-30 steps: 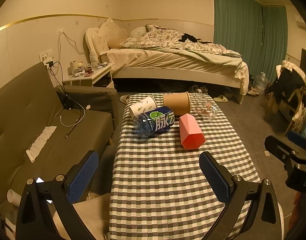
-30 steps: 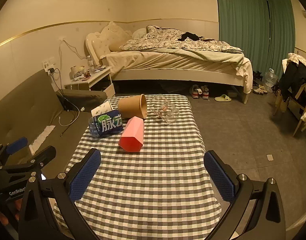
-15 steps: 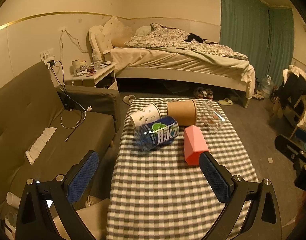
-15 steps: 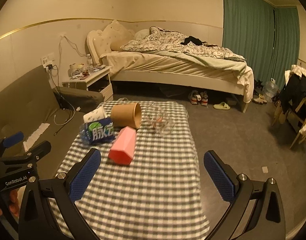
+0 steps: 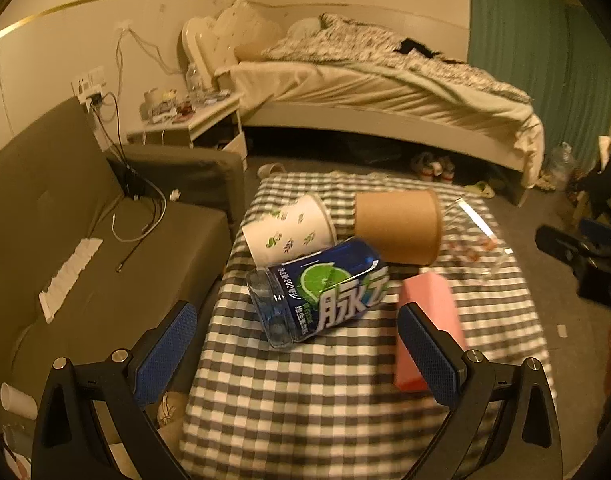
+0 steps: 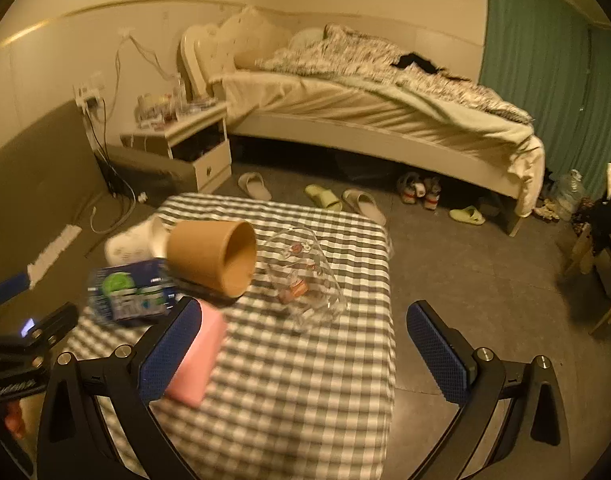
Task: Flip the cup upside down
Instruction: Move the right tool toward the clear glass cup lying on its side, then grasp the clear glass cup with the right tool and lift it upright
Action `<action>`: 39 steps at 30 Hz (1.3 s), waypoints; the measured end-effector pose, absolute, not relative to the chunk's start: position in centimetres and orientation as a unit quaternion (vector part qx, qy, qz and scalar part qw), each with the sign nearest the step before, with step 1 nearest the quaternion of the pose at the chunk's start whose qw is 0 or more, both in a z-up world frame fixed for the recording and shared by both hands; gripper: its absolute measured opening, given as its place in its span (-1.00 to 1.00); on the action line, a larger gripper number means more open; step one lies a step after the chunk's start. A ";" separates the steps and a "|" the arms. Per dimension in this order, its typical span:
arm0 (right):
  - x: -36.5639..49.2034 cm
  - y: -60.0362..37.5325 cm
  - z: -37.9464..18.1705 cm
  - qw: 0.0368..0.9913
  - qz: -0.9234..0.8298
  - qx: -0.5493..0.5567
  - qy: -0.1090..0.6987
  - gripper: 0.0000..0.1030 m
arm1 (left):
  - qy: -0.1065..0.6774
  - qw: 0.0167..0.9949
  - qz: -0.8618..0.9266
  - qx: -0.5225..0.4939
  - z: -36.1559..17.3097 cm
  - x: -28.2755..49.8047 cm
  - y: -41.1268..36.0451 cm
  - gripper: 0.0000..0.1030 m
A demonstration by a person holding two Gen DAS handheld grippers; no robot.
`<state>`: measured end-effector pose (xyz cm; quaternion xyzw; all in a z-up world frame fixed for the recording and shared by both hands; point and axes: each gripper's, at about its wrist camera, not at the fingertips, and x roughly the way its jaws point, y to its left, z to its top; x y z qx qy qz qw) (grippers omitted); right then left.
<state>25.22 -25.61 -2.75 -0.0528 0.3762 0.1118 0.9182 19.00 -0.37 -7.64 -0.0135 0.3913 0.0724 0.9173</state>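
Note:
Several cups lie on their sides on a checked table (image 5: 305, 400): a white paper cup with leaf prints (image 5: 289, 230), a brown paper cup (image 5: 397, 226) (image 6: 213, 256), a clear glass cup (image 6: 305, 276) (image 5: 473, 240), a pink faceted cup (image 5: 429, 328) (image 6: 197, 360) and a cut blue plastic bottle (image 5: 321, 296) (image 6: 129, 292). My left gripper (image 5: 297, 356) is open and empty, just short of the bottle. My right gripper (image 6: 301, 356) is open and empty, just short of the glass cup.
A grey sofa (image 5: 65, 240) with cables runs along the table's left side. A bed (image 6: 365, 112) and a bedside table (image 6: 185, 140) stand beyond. Slippers and shoes (image 6: 345, 200) lie on the floor past the table's far edge. A chair with clothes (image 6: 609, 220) stands at the right.
Both grippers have moved forward toward the cups, which now look larger and nearer. The cups have not moved, and both grippers stay open.

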 end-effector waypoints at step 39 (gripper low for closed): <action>8.8 -18.5 -4.2 0.885 0.097 -0.029 0.455 0.20 | 0.366 0.928 0.065 -0.010 -4.0 6.7 3.3 1.00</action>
